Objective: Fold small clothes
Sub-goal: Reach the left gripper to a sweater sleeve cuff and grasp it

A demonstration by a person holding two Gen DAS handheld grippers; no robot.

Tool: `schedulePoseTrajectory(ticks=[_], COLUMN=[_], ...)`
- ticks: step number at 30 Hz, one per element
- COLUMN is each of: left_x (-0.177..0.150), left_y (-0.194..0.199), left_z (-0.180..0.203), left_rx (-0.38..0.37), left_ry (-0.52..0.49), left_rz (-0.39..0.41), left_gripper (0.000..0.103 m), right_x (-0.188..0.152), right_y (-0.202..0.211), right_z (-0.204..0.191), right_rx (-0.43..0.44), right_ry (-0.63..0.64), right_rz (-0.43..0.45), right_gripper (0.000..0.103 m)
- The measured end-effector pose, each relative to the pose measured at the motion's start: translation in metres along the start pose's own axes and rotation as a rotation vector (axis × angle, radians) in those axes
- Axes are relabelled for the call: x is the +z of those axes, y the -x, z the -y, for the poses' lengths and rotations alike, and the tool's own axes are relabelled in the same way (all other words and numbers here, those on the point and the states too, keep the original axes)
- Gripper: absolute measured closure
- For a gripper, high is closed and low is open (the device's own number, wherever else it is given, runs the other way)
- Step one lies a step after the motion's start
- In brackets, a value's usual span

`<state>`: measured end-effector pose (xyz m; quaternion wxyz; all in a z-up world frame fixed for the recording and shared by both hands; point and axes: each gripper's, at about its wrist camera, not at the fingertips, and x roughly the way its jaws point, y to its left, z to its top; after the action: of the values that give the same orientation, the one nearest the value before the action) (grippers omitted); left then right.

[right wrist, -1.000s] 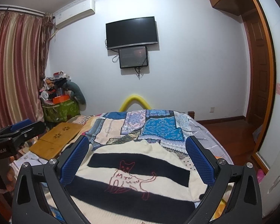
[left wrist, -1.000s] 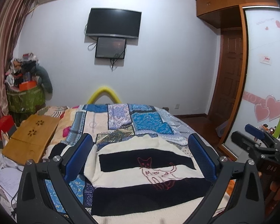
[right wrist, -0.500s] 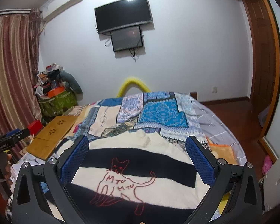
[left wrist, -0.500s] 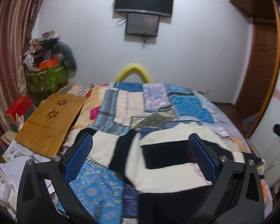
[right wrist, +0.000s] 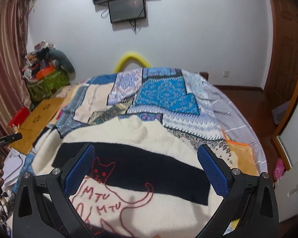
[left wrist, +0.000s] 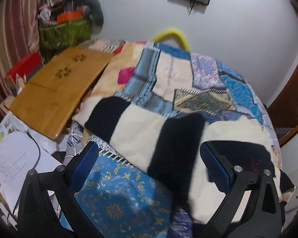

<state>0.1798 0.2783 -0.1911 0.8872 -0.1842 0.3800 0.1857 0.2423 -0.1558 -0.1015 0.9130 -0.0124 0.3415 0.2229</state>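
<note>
A cream and black striped sweater with a red cat outline lies flat on the patchwork bedspread. In the left wrist view its left sleeve stretches out toward the bed's left side. My left gripper is open and empty, hovering above that sleeve near the shoulder. My right gripper is open and empty, low over the sweater's chest. The left gripper's tip also shows at the left edge of the right wrist view.
A wooden lap tray lies at the bed's left edge beside papers and a red box. A green basket of clutter stands in the far left corner. A door is on the right.
Both grippers have tilted down toward the bed. The left one has swung left, from over the sweater's body to over its left sleeve. The right one has come closer to the chest.
</note>
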Motion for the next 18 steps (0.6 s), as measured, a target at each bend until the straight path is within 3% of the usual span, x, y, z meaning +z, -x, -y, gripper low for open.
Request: schedulePoseTrajectory(ticks=[6,13,18], left_x=[0.001,-0.002,-0.003], left_y=[-0.047,-0.092,-0.105], left_z=[-0.021,-0.042,-0.051], left_rx=[0.033,-0.032,-0.052], left_ry=[0.032,0.112,0.155], left_rz=[-0.107,-0.228,-0.248], left_gripper=[0.0,0.009,0.016], right_x=[0.001,0.0,-0.001], right_y=[-0.031,-0.061,-0.079], right_z=[-0.002,-0.01,-0.015], right_rx=[0.018,0.049,0.073], right_ry=[0.034,0.081,0.091], right_rz=[-0.068,-0.135,-0.169], right_gripper=[0.001,0.001,0.002])
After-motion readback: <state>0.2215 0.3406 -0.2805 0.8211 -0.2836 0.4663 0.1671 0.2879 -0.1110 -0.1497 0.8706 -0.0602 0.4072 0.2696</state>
